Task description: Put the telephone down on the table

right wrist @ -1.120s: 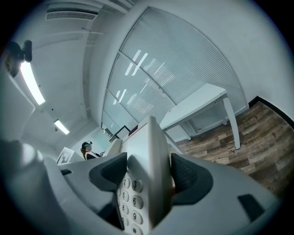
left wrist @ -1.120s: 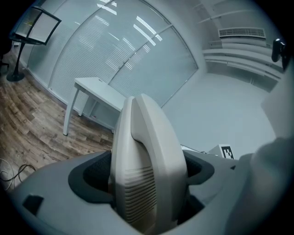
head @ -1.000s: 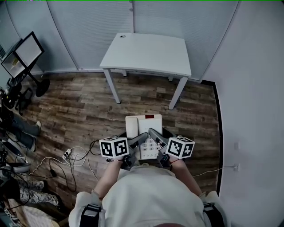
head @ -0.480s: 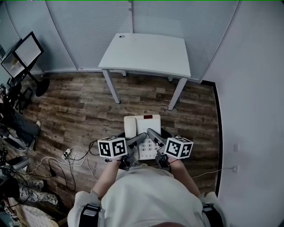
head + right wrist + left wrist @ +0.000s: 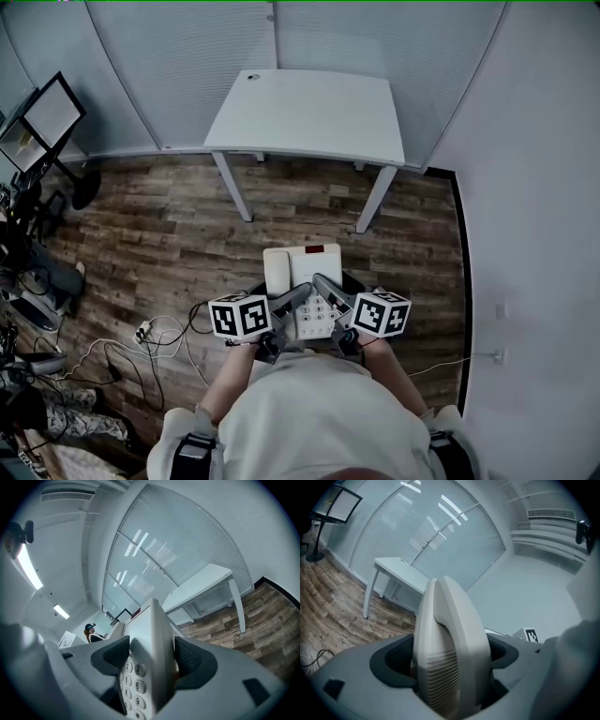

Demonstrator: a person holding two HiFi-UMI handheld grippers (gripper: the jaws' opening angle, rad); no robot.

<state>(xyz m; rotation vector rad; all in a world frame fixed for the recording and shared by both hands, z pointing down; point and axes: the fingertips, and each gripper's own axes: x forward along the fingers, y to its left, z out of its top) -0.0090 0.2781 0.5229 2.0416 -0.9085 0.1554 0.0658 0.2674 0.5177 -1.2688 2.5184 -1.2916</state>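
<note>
Step in hand, as I read it: carry phase, nothing set down yet. The off-white, boxy plastic telephone (image 5: pixel 302 267) hangs in the air just in front of the person's chest. It's over the brown wood-plank floor (image 5: pixel 169 225) and well apart from the white rectangular bench (image 5: pixel 309 108), which stands ahead on slanted legs w/ a strip of floor between.

Grip: the left gripper (image 5: pixel 292 298) has its fingers pinching the phone's left side. In the left gripper view the dark pads (image 5: pixel 396 658) press on both faces of the pale handset (image 5: pixel 450 639), seen edge-on. The right gripper (image 5: pixel 326 289) has its fingers pinching the right side, clamped on the thin edge of the body next to the grey round-button keypad (image 5: pixel 132 670).

Next move, my guess: go fwd to the bench w/ both pinches held and keep the phone level. Lower it till the base sits flat on the top, and only then spread the fingers. Both grips sit at the near end, so the far end may dip, and the handset could slip off its cradle if tilted.

Look of the phone: smooth matte casing, a ribbed grille on the handset, numbered keys, and a small dark-red window (image 5: pixel 314 248) at the far end. No cord that I can make out.
</note>
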